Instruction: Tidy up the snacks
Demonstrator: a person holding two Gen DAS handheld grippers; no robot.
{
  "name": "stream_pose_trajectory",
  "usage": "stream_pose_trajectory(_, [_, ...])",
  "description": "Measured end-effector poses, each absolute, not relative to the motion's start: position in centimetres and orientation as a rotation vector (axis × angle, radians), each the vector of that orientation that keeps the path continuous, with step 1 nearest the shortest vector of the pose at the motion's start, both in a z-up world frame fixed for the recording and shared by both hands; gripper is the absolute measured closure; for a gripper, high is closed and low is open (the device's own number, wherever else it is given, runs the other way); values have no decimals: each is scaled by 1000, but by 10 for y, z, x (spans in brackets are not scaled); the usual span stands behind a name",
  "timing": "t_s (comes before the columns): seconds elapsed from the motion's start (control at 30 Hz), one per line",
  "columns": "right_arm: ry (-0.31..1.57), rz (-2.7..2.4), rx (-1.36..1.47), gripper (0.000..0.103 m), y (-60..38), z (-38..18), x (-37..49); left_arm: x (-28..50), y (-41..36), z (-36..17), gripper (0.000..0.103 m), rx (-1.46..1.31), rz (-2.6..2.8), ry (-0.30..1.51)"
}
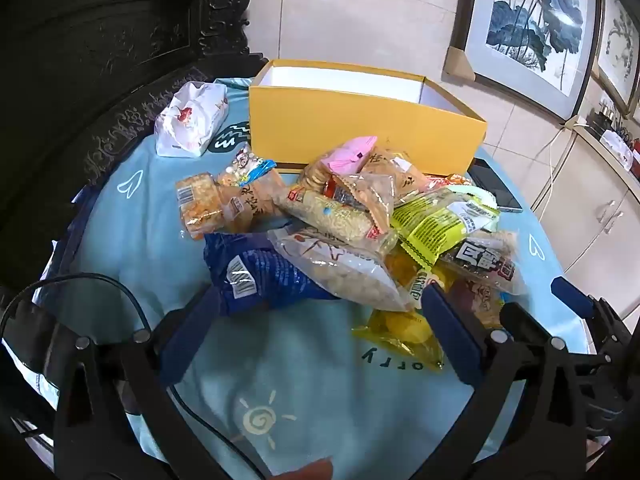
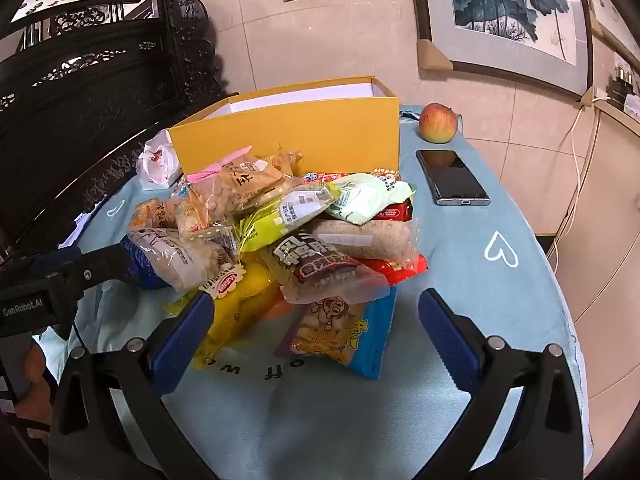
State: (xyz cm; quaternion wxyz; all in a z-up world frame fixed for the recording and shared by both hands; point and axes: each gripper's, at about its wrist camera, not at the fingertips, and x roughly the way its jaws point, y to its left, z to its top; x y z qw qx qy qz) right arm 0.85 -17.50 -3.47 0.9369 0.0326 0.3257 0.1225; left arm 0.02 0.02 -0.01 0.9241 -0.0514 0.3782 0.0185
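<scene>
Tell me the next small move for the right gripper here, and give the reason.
Probably ease the right gripper forward and down onto the cartoon snack packet at the near edge of the snack pile, then close. Its jaws stand wide open with nothing held, that packet lies closest between the fingers, and the yellow box behind the pile is open to receive it.

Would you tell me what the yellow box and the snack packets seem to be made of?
The yellow box looks like matte cardboard: flat stiff walls, white inside. The snack packets look like thin glossy plastic film: crinkled, partly see-through, with glare.
</scene>
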Motion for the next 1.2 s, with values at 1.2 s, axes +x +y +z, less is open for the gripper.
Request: stream_pose_trajectory(1.2, [670, 252, 64, 1, -177, -36, 2, -6, -1, -1, 2, -112, 42, 775])
